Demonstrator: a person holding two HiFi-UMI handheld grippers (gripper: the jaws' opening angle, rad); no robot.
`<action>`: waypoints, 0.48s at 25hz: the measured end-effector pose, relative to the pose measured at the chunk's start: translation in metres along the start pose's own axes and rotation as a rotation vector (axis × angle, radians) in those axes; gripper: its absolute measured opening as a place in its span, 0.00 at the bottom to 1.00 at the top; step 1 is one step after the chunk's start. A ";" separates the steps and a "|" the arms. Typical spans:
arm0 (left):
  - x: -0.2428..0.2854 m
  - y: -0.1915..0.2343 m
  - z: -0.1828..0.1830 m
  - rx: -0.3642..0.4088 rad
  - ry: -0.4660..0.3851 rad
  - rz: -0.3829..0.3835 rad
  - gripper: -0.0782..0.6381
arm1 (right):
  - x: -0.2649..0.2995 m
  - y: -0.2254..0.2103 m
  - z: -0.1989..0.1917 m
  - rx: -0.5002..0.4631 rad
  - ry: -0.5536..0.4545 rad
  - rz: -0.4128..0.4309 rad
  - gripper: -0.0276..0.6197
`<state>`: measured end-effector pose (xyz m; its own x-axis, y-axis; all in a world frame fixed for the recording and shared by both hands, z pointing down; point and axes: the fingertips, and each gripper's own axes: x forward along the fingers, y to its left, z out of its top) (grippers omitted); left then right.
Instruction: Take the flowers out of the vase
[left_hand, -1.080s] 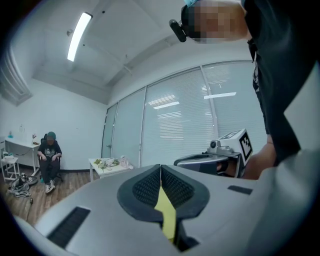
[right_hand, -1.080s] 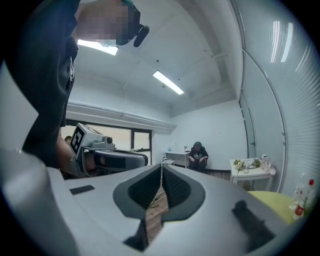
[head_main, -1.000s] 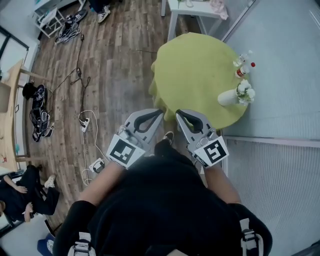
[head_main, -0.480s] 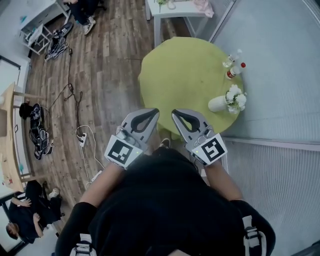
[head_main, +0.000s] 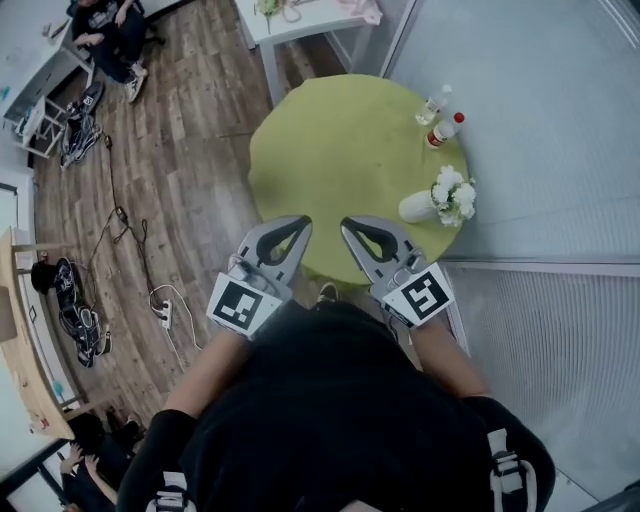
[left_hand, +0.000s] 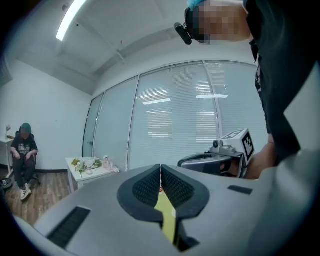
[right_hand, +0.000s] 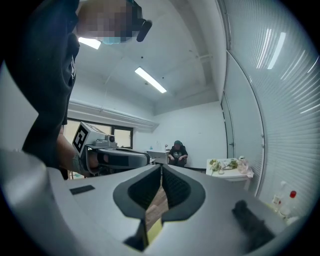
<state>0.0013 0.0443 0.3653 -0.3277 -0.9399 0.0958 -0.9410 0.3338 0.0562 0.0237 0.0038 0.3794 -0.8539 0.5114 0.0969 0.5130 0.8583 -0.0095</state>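
Observation:
A white vase (head_main: 416, 208) with white flowers (head_main: 453, 194) stands near the right edge of the round yellow-green table (head_main: 340, 160) in the head view. My left gripper (head_main: 302, 222) and right gripper (head_main: 348, 225) are held side by side over the table's near edge, well short of the vase. Both are shut with nothing between the jaws. The left gripper view shows my left gripper (left_hand: 160, 168) with its tips touching and the right gripper (left_hand: 215, 161) beside it. Likewise the right gripper (right_hand: 161, 168) has its tips closed, and the left gripper (right_hand: 112, 156) shows beside it.
Two bottles (head_main: 440, 118) stand at the table's far right, close to the glass wall with blinds (head_main: 530, 150). A white side table (head_main: 300, 20) sits beyond the round table. A seated person (head_main: 105, 25), cables (head_main: 130, 250) and bags lie on the wooden floor to the left.
The round table and vase have slid left and a little lower in the head view as I moved along beside the table. Both grippers stayed shut, side by side.

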 end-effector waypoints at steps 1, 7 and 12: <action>0.006 0.006 -0.001 0.000 0.000 -0.020 0.13 | 0.004 -0.006 -0.002 0.001 0.006 -0.020 0.07; 0.032 0.044 -0.002 0.009 0.006 -0.200 0.13 | 0.035 -0.035 -0.003 0.020 0.035 -0.199 0.07; 0.055 0.087 0.004 0.009 0.020 -0.356 0.13 | 0.066 -0.062 0.002 0.051 0.048 -0.378 0.07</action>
<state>-0.0993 0.0219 0.3710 0.0226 -0.9955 0.0917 -0.9966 -0.0153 0.0805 -0.0646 -0.0155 0.3840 -0.9761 0.1571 0.1499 0.1569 0.9875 -0.0136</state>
